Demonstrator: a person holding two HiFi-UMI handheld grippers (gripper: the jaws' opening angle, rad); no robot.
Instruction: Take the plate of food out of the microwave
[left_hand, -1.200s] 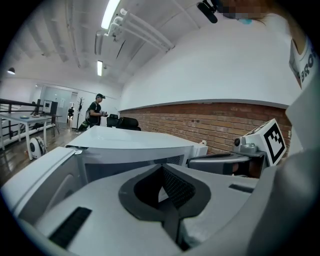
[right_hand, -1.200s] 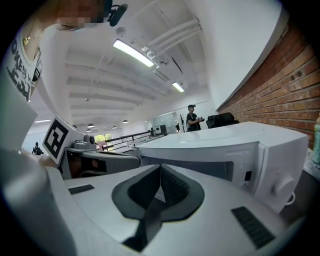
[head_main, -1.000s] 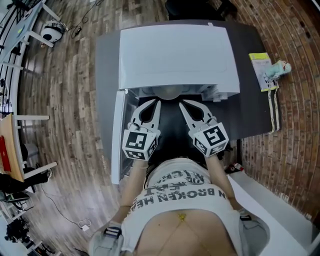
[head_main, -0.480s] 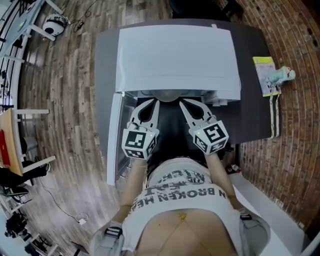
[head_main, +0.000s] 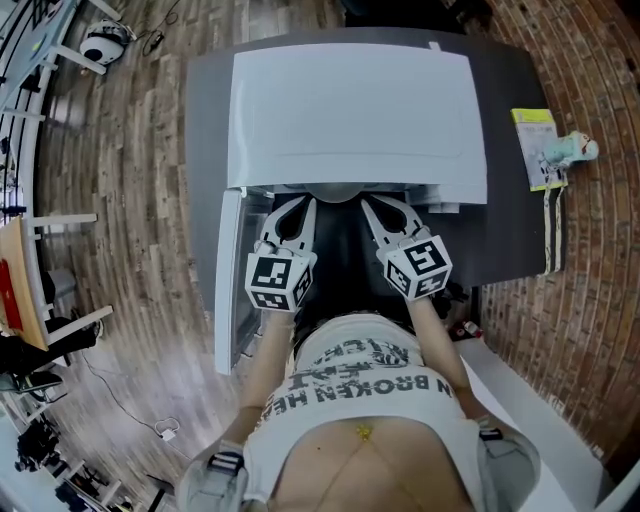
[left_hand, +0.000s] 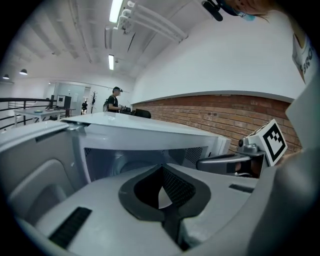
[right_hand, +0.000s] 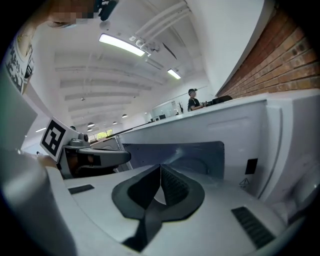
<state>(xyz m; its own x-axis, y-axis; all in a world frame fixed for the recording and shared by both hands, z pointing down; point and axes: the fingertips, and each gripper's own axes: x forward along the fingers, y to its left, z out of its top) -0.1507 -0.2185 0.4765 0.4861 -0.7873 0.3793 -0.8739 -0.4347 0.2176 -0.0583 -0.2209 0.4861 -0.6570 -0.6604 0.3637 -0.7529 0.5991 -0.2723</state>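
The white microwave (head_main: 355, 110) stands on a dark table, its door (head_main: 228, 285) swung open to the left. Both grippers hover side by side just before its open mouth. My left gripper (head_main: 306, 205) is shut with nothing in it, and its tips point into the cavity (left_hand: 135, 155). My right gripper (head_main: 370, 205) is likewise shut and empty, aimed at the cavity's right half (right_hand: 200, 152). A pale rounded shape (head_main: 338, 191) shows under the top edge. I cannot tell whether it is the plate. No food is visible.
A yellow booklet (head_main: 533, 145) and a small toy figure (head_main: 572, 150) lie at the table's right edge (head_main: 515, 240). The open door walls off the left side. A brick-patterned floor is to the right, wood floor to the left. A person stands far off (left_hand: 114, 100).
Both grippers have sunk a little and edged toward the microwave's mouth. Their jaws have stayed shut.
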